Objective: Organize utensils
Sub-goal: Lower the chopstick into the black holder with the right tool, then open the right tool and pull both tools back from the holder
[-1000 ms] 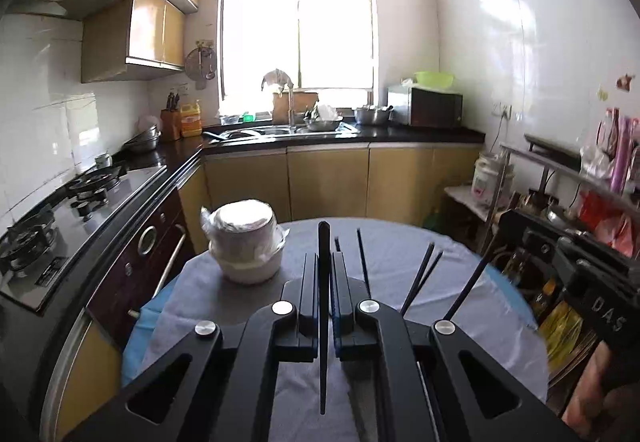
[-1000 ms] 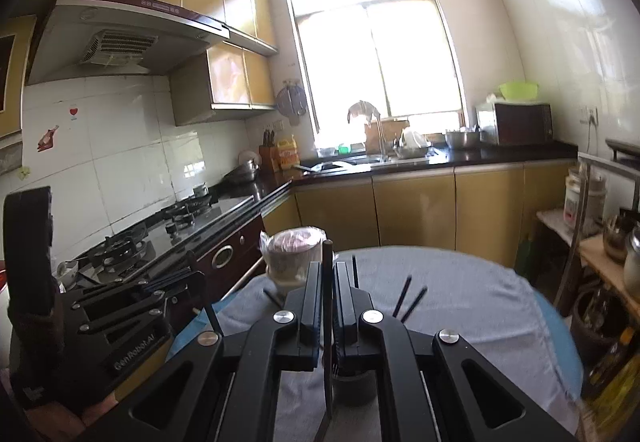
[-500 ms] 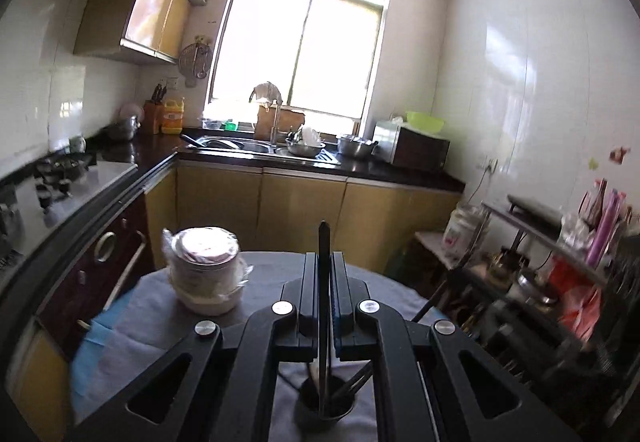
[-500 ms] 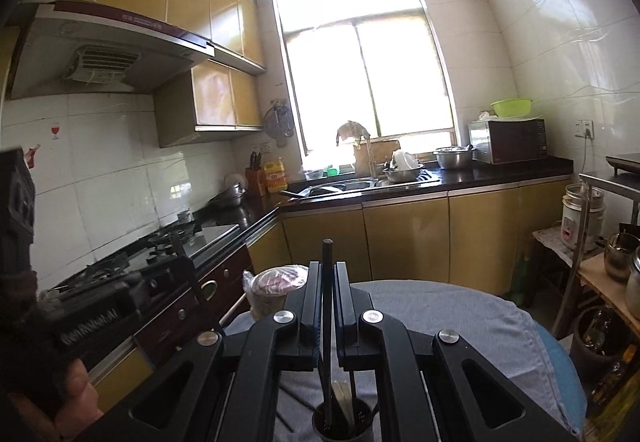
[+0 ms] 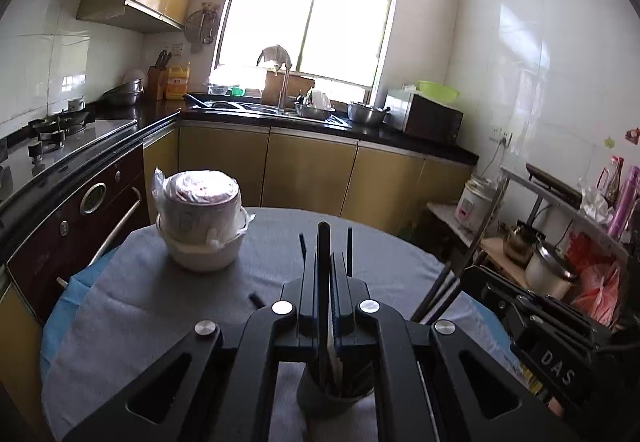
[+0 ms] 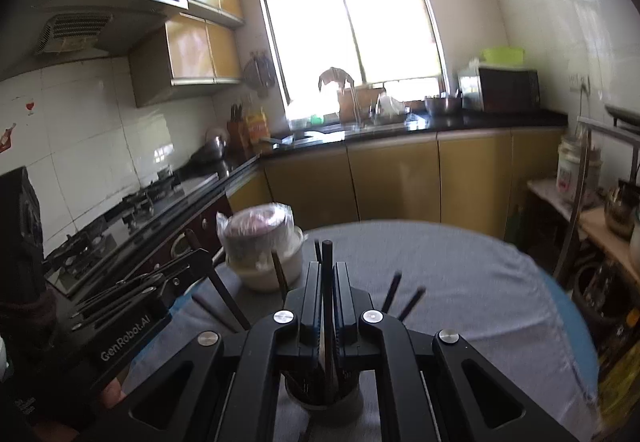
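The left tongs (image 5: 323,274) are clenched on a dark chopstick (image 5: 322,282) that stands upright between the two pads, its top rising above them and its lower end reaching down into the dark round holder (image 5: 334,400) directly beneath. The right tongs (image 6: 327,282) are likewise clenched on a dark chopstick of their own (image 6: 327,274), also upright, with its lower part running down into the same holder (image 6: 320,402), which already carries several sticks. More chopstick tips (image 5: 349,246) poke up just behind the left tongs, and two others (image 6: 402,296) lean out to the right of the right tongs. From the right wrist view the left tool's black body (image 6: 132,306) sits at the lower left, a stick angled beside it; from the left wrist view the right tool's black housing (image 5: 552,346) shows at the lower right — both grouped close over the holder. The holder stands on a round surface covered with a grey cloth (image 5: 160,306) over a blue layer. Farther back on the left of that surface sits a stack of white bowls wrapped in clear plastic (image 5: 200,217), well apart from the holder. Beyond lie yellow cabinets (image 5: 308,169), a dark counter with a sink, a stove on the left, and a bright window (image 5: 312,9).
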Demonstrator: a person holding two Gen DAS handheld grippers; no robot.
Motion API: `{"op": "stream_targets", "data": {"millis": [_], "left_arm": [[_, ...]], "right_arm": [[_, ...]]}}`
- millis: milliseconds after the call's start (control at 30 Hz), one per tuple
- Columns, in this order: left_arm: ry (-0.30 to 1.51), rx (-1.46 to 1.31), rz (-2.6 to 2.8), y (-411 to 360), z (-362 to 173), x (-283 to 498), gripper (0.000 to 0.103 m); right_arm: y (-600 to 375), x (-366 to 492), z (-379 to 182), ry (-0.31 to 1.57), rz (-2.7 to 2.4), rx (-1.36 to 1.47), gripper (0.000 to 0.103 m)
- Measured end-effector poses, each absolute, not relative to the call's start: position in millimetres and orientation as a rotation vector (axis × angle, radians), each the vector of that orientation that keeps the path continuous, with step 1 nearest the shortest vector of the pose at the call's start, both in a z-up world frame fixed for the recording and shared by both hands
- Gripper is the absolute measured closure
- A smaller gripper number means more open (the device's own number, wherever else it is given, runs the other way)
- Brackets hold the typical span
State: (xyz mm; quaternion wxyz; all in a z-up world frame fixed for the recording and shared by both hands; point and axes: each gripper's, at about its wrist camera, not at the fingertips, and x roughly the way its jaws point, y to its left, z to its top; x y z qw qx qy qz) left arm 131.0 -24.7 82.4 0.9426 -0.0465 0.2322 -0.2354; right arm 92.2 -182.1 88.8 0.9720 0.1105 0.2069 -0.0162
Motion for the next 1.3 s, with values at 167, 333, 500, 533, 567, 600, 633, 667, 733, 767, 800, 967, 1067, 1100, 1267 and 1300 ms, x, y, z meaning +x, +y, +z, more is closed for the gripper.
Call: {"op": "stream_targets", "data": {"millis": [167, 333, 500, 533, 567, 600, 633, 667, 733, 767, 800, 967, 1067, 1100, 1267, 1300], "left_arm": [[0.471, -0.042, -0.465, -20, 84, 108, 0.097], [0.484, 0.023, -0.423, -23, 86, 91, 0.095], [0.501, 0.067, -0.362, -17, 89, 78, 0.055], [0.493, 0.068, -0.349, -15, 90, 74, 0.05], [0.476, 0.073, -0.332, -12, 92, 68, 0.046], [0.461, 0.082, -0.32, -9, 93, 61, 0.044], [0.454, 0.092, -0.311, -8, 93, 57, 0.042], [0.452, 0.1, -0.301, -7, 94, 53, 0.036], [0.448, 0.113, -0.284, -5, 94, 43, 0.032], [0.446, 0.117, -0.278, -5, 95, 39, 0.031], [0.447, 0.123, -0.271, -4, 95, 33, 0.028], [0.461, 0.149, -0.243, -4, 90, 10, 0.02], [0.484, 0.165, -0.238, -6, 83, 0, 0.018], [0.496, 0.168, -0.237, -7, 80, -1, 0.018], [0.612, 0.154, -0.217, -7, 54, -5, 0.017], [0.635, 0.15, -0.209, -6, 49, -5, 0.017]], "right_arm": [[-187, 78, 79, 0.44, -0.014, 0.284, 0.097], [-179, 66, 74, 0.468, 0.0, 0.287, 0.096], [-186, 57, 73, 0.498, 0.014, 0.385, 0.084], [-189, 54, 74, 0.496, 0.014, 0.404, 0.08], [-192, 47, 75, 0.483, 0.022, 0.429, 0.076], [-193, 41, 76, 0.469, 0.023, 0.436, 0.076], [-194, 34, 76, 0.455, 0.017, 0.434, 0.076], [-194, 27, 77, 0.448, 0.008, 0.425, 0.076], [-193, 18, 74, 0.455, 0.004, 0.424, 0.076], [-192, 13, 71, 0.463, 0.003, 0.43, 0.076], [-192, 9, 68, 0.47, 0.0, 0.432, 0.076], [-188, -19, 54, 0.505, -0.034, 0.403, 0.047], [-183, -38, 48, 0.5, -0.066, 0.33, 0.044], [-181, -44, 46, 0.507, -0.083, 0.306, 0.044], [-177, -62, 34, 0.555, -0.145, 0.25, 0.042], [-175, -64, 32, 0.566, -0.156, 0.234, 0.042]]}}
